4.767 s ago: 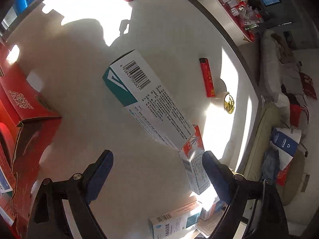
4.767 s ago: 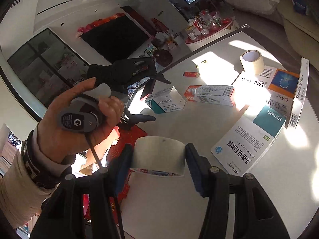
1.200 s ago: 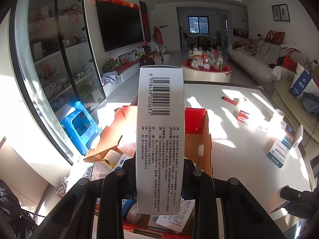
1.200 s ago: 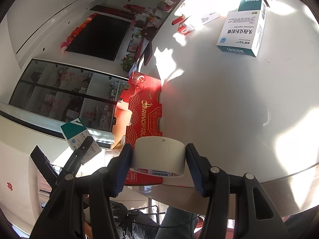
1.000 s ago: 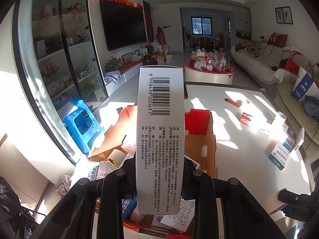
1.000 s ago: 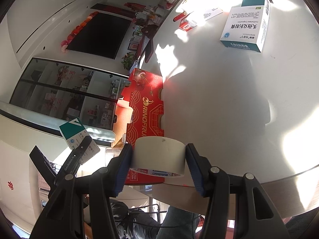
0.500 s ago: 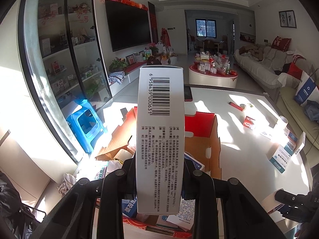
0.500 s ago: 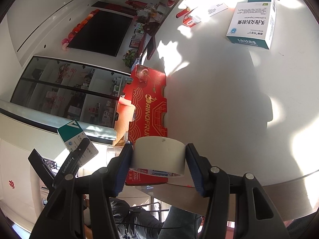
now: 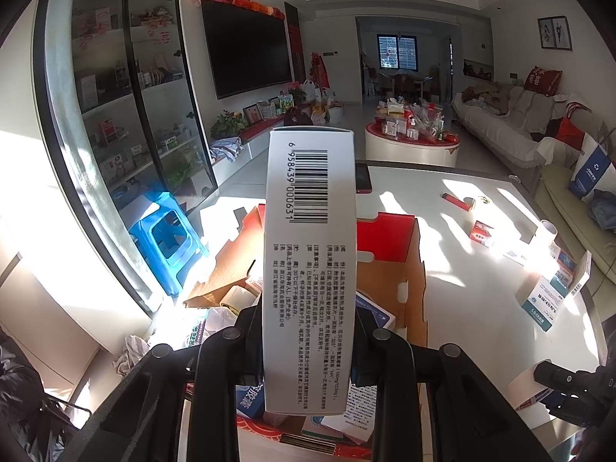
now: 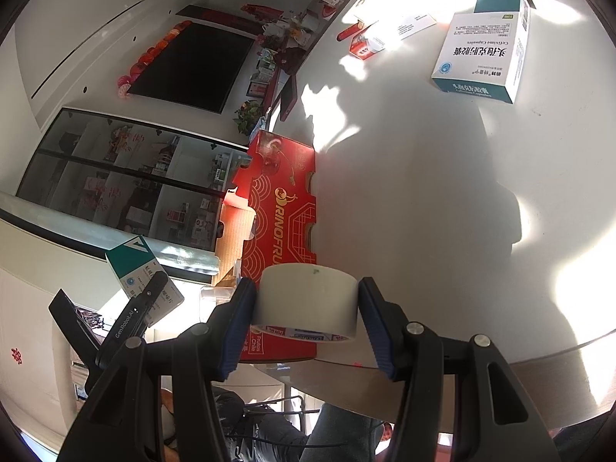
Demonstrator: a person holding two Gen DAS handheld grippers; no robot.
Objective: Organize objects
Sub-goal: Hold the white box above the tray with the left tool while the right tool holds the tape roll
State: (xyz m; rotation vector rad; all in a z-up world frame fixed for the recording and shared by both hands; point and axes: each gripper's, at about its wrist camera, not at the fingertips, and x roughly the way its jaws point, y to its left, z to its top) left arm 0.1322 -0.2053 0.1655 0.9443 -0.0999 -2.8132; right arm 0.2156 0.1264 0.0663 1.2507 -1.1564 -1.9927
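While the left gripper (image 9: 308,331) is clamped on a white medicine box (image 9: 310,261), that box stands on end between the fingers, its long axis running straight away from the camera, its barcode end farthest out and its printed face toward the lens. It hangs above the open red cardboard carton (image 9: 417,269), which sits at the edge of the white table (image 9: 462,254). Inside the carton lie other medicine boxes, a folded leaflet (image 9: 360,404) and a tape roll (image 9: 238,296), jumbled together; the carton's inner walls are plain brown corrugated board, and its flaps stand open.

The right gripper (image 10: 308,308) is closed on a roll of masking tape (image 10: 306,298), a matte cream cylinder squeezed across its width by blue-padded fingers (image 10: 236,319). From this view the carton's red glossy side with gold lettering lies just beyond the roll, and the left gripper's box shows a teal-and-white end.

Farther along the table rest a white-and-teal capsule box (image 10: 483,57), lying flat, a small red-and-white box (image 10: 364,46) and a red lighter (image 9: 457,202).
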